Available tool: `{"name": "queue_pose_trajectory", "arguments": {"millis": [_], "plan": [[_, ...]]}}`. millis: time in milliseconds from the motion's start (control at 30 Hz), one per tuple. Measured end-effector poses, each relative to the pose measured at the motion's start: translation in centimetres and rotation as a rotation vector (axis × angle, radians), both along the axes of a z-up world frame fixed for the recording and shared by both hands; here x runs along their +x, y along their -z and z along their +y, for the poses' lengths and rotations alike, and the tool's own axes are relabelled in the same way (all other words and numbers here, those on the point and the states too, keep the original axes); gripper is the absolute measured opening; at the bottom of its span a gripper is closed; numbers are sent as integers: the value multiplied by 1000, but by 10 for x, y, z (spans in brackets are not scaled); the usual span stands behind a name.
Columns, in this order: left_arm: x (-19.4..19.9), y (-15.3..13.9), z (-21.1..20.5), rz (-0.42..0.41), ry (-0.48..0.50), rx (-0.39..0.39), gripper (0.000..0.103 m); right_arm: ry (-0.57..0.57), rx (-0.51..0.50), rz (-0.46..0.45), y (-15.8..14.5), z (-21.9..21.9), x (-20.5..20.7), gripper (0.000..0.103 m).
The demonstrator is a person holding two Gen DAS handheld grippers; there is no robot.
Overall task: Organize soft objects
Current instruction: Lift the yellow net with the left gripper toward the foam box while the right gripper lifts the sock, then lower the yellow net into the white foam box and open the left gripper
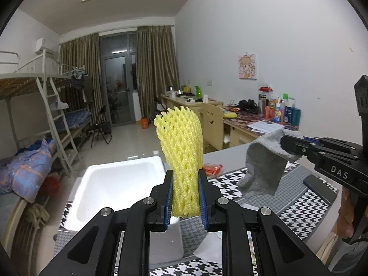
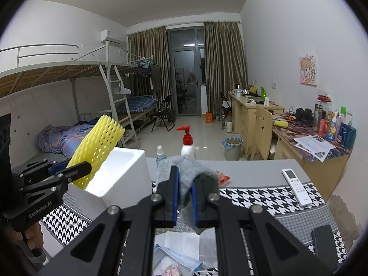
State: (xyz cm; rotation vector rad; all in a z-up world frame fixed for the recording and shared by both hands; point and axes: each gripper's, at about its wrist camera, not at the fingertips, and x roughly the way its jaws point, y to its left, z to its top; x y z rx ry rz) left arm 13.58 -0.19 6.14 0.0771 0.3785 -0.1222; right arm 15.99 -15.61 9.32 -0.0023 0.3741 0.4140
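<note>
Left gripper: jaws pinching yellow foam net upright, above white foam box at 9 o'clock. Right gripper: jaws clamped on grey sock, hanging over checkered desk, approx 3 o'clock of net.

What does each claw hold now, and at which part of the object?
The left claw pinches the yellow foam net near its lower end. The right claw grips the grey sock at a bunched fold; the rest hangs free.
</note>
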Motion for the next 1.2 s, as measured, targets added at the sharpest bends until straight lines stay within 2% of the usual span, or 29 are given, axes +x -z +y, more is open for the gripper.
{"name": "queue_pose_trajectory", "arguments": {"millis": [667, 1000, 1200], "plan": [[23, -8, 37, 22, -163, 2, 21, -106, -8, -37, -19, 37, 21, 13], [37, 4, 57, 86, -232, -12, 21, -142, -8, -31, -19, 53, 29, 13], [46, 17, 68, 130, -237, -18, 21, -138, -15, -27, -16, 59, 32, 13]]}}
